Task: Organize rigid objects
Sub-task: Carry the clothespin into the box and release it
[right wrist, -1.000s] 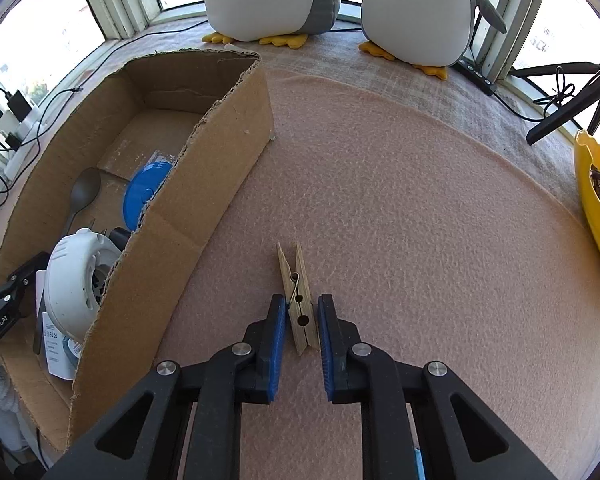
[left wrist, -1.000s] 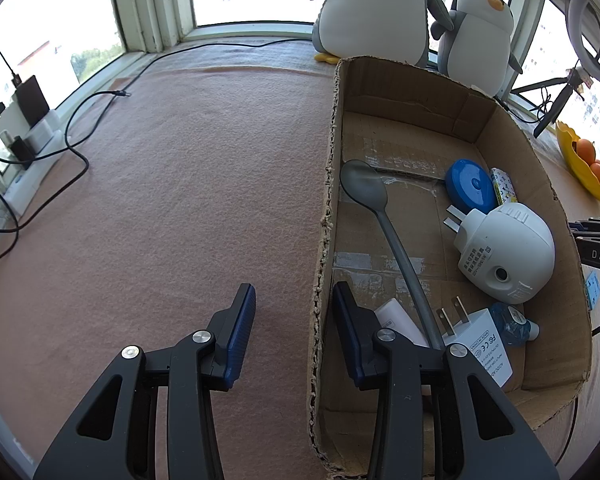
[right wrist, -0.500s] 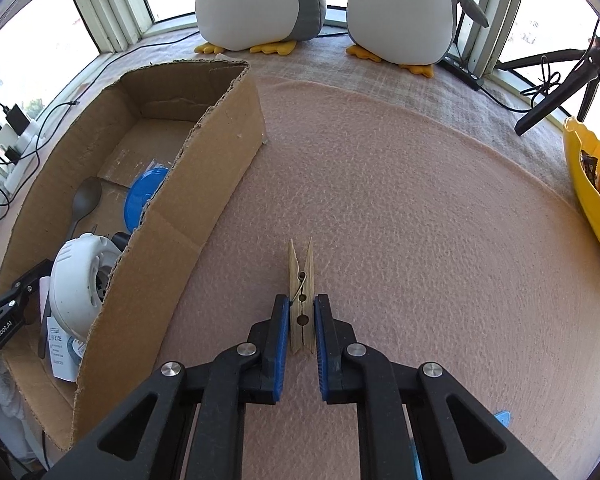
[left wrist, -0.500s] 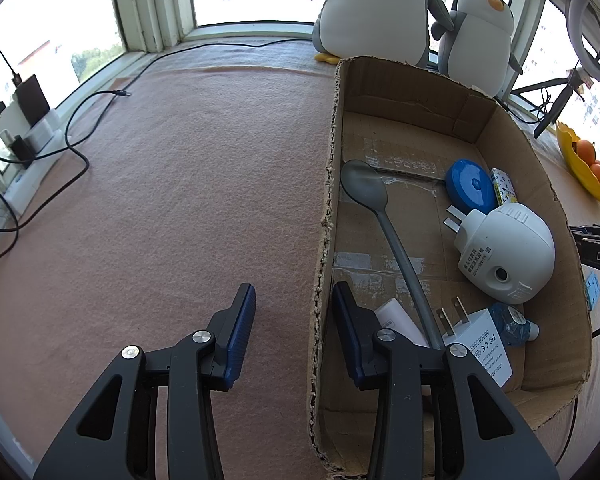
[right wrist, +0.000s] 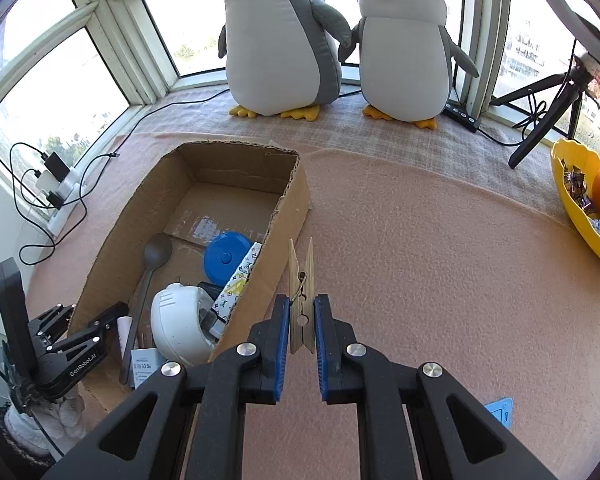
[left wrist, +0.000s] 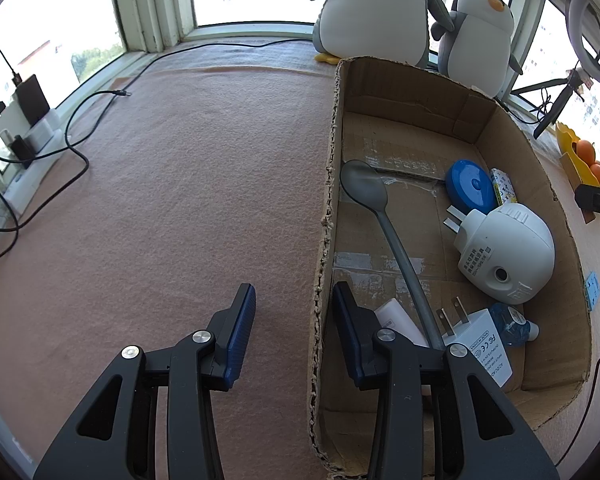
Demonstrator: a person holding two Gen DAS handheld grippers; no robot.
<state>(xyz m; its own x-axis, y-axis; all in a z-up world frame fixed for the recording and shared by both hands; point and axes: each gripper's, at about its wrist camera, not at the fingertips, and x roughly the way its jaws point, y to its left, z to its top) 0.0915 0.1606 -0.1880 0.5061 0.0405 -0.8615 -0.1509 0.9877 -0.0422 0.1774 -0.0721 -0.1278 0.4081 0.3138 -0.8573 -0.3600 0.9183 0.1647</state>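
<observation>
Clothespin [right wrist: 300,276]: a pale wooden one, just below the middle of the right wrist view, clamped between the blue pads of the right tongs [right wrist: 302,304]. The pads press on its lower end, around the small round hole. Its two prongs splay apart toward the top of the frame, with the wire spring just above the fingertips. It appears to be held clear of the pink felt cloth [right wrist: 420,260] that covers the table.

Just left of the clothespin stands an open cardboard box [right wrist: 288,216], whose near wall runs diagonally past the prongs. Inside lie a grey spoon [right wrist: 156,256], a round blue lid [right wrist: 227,258], a patterned packet [right wrist: 240,276] leaning on the wall and a white domed plug-in device [right wrist: 178,324]. The left wrist view adds a white charger [left wrist: 484,340] and a small blue bottle [left wrist: 512,324] at the box's lower right corner.

The left tongs [left wrist: 294,296] are at the lower centre of that view. Their jaws stand apart astride the box's left wall, one finger outside over the cloth and the other inside. Cloth shows between the outer pad and the cardboard, so nothing is gripped.

Two plush penguins [right wrist: 280,40] stand at the top of the right wrist frame against the windows. A yellow bowl [right wrist: 572,200] holding oranges sits at the right edge, and a black tripod [right wrist: 548,100] stands above it. A power strip [right wrist: 60,184] with cables is at the left edge, and a small blue card [right wrist: 500,410] lies at the lower right.
</observation>
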